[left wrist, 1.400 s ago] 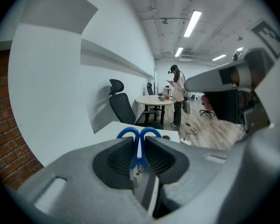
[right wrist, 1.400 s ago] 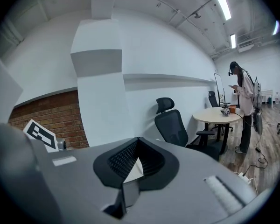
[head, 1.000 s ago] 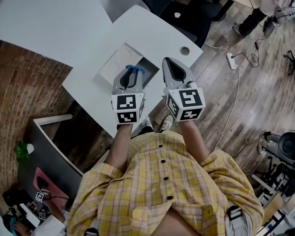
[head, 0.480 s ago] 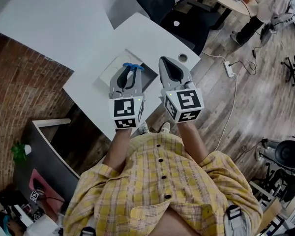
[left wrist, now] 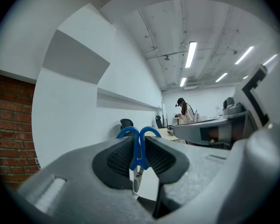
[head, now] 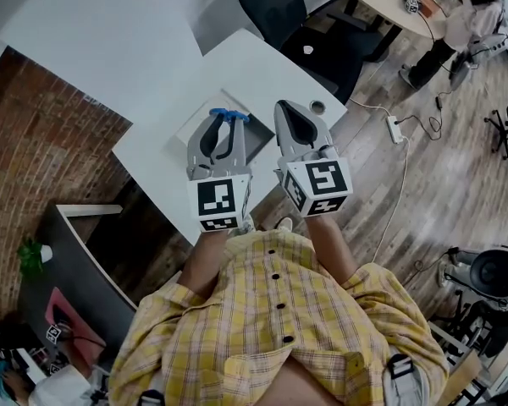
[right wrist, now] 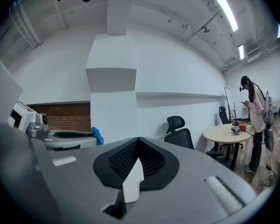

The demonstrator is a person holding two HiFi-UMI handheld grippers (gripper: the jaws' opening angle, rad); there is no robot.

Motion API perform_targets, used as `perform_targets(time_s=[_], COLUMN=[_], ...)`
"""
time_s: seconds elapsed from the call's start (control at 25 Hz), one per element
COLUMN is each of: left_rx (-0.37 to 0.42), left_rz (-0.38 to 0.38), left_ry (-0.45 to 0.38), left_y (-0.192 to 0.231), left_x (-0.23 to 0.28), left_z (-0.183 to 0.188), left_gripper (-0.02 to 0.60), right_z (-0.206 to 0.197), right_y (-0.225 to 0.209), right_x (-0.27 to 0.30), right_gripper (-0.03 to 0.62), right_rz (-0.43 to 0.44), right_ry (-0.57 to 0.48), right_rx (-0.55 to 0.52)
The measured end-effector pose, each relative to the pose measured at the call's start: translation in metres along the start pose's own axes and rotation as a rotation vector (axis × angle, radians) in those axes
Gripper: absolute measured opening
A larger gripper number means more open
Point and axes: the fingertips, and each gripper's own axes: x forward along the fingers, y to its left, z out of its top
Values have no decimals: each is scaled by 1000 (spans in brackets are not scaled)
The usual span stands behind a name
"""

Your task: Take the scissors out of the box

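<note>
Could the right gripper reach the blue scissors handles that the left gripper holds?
Probably yes: the blue-handled metal scissors protrude beyond the left gripper, and the right gripper is close beside them with nothing between, though shut.

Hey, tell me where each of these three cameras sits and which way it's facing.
Head view: on the person's head, looking steeply down at the white table and box; shows the checked shirt, left tool, right tool.
Left gripper view: on the left tool, looking level across the room; its jaws clamp the scissors.
Right gripper view: on the right tool, looking level toward a wall and office chair; jaws together.
Shared: both gripper views catch the other tool and a standing person.
</note>
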Motion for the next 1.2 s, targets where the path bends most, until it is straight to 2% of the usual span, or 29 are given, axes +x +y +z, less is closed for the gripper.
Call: perform_targets(time_s=[0.32,1.2], left_rx=[-12,-3], left_rz=[27,36], left_ry=[-45,-52], left_y=[5,-1], left_x=[-12,-12], left_z=[17,16], left_gripper=[80,81], right_z=[8,3], right_y=[13,8], right_x=[-2,-5], right_gripper=[5,3], right_rz=[24,40], right_ry=[-14,-16], right_rx=[-13,-12])
